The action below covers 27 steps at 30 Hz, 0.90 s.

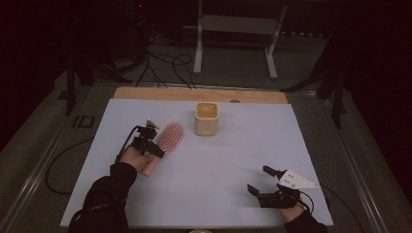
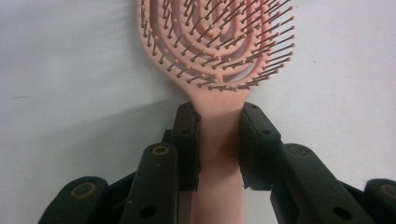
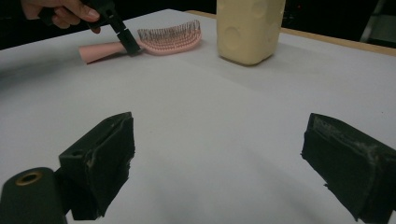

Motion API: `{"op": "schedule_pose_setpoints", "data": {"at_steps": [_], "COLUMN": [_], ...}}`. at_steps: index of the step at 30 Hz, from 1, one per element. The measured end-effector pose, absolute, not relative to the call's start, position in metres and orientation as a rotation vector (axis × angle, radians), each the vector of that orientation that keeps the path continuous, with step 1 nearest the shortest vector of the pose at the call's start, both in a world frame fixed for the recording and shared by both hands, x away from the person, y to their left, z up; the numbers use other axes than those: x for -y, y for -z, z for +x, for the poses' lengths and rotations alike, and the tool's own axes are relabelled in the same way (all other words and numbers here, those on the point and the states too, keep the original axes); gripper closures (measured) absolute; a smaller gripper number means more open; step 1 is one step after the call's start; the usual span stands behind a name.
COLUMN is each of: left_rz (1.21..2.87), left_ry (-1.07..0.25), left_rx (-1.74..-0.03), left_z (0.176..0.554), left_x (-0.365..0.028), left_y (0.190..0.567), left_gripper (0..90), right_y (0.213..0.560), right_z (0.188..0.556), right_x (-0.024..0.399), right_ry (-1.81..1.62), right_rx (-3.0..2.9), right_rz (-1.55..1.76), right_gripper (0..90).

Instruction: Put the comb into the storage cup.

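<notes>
A pink hairbrush (image 1: 167, 138) lies bristles-up on the white sheet at the left, its handle pointing toward the person. My left gripper (image 1: 156, 147) is shut on the hairbrush (image 2: 217, 56) at the neck, where the handle meets the head, one jaw pressed on each side. From the right gripper view the hairbrush (image 3: 159, 39) lies flat with the left gripper (image 3: 127, 43) on its handle. A cream square cup (image 1: 207, 118) stands upright beyond the brush; the cup (image 3: 250, 28) is apart from both grippers. My right gripper (image 1: 259, 180) rests near the front right, open, nothing between its jaws.
The white sheet (image 1: 233, 155) covers the table, with a strip of wooden edge (image 1: 145, 93) at the back. Cables (image 1: 165, 63) and a metal stand (image 1: 233, 29) sit on the floor behind the table.
</notes>
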<state>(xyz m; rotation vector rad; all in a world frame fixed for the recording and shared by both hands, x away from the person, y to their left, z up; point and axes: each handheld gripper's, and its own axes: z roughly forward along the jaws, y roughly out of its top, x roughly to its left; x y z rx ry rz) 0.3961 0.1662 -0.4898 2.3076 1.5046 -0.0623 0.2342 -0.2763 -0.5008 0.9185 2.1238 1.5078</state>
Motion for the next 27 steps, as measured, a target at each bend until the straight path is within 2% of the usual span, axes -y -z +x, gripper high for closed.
{"op": "schedule_pose_setpoints", "data": {"at_steps": [10, 19, 27], "left_rz": [2.238, 2.178, 2.173], "left_ry": [-0.015, -0.026, -0.084], "left_rx": [-1.444, -1.369, -1.317], "left_z": [0.385, 0.372, 0.358], "left_x": [-0.174, -0.179, -0.178], "left_y": [0.472, 0.459, 0.452], "left_gripper": [72.2, 72.2, 72.3], "right_y": [0.5, 0.501, 0.501], "right_z": [0.234, 0.234, 0.234], "right_x": [0.276, 0.276, 0.274], "right_ry": [-1.505, -1.504, -1.505], "right_rx": [-2.125, -2.13, -2.13], "right_rz": [0.915, 0.915, 0.921], "right_gripper": [9.2, 9.2, 9.1]}}
